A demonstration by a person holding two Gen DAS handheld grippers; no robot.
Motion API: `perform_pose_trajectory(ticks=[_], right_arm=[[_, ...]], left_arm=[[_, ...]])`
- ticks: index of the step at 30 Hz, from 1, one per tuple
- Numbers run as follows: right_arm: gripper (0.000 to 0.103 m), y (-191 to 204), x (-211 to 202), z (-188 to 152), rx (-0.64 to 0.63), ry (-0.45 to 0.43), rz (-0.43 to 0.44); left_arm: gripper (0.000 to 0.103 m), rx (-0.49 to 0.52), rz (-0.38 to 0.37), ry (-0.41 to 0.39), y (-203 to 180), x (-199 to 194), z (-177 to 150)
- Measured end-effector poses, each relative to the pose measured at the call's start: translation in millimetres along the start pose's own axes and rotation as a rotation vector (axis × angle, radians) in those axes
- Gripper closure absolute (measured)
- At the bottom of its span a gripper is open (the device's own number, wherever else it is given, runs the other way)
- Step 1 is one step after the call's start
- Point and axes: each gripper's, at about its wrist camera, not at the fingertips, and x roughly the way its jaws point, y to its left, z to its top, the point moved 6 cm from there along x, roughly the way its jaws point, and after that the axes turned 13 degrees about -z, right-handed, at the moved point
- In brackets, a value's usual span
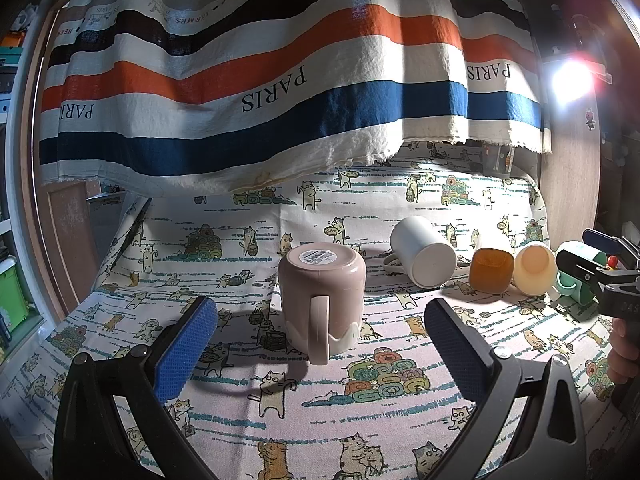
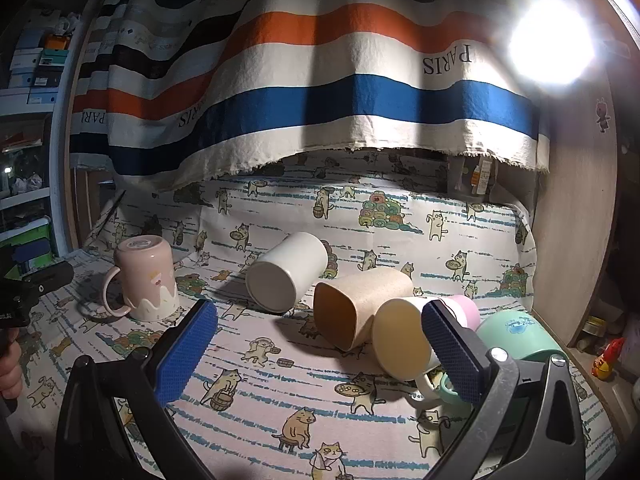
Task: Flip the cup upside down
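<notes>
A pink mug (image 1: pixel 322 300) stands upside down on the cat-print cloth, its handle toward me; it also shows at the left of the right wrist view (image 2: pixel 146 282). My left gripper (image 1: pixel 320 320) is open and empty, its blue pads on either side of the mug and a little short of it. A white mug (image 2: pixel 286 276) lies on its side, as do a tan cup (image 2: pixel 358 306), a cream cup (image 2: pixel 402 338), a pink cup (image 2: pixel 466 310) and a green mug (image 2: pixel 516 338). My right gripper (image 2: pixel 320 324) is open and empty, in front of the tan and cream cups.
A striped cloth (image 1: pixel 280 80) hangs over the back of the table. A bright lamp (image 2: pixel 550 40) glares at the upper right. A wooden panel (image 2: pixel 572 220) bounds the right side. Shelves with boxes (image 2: pixel 36 64) stand at the far left.
</notes>
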Motion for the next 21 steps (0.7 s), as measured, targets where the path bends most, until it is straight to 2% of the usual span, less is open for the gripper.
perform_pose_trajectory(ticks=[12,18,21], right_arm=[[0.000,-3,0,4,0.012,-0.016,-0.020],[0.000,-7,-1,9,0.028,-0.031,-0.024],[0.000,-10,0,13,0.046,-0.009,-0.013]], left_arm=[[0.000,-0.008,-0.019,0.023,0,3,-3],[0.000,0.036,0.072,-0.003,-9,-5,2],[0.000,0.014,0.030,0.019,-17,-8,12]])
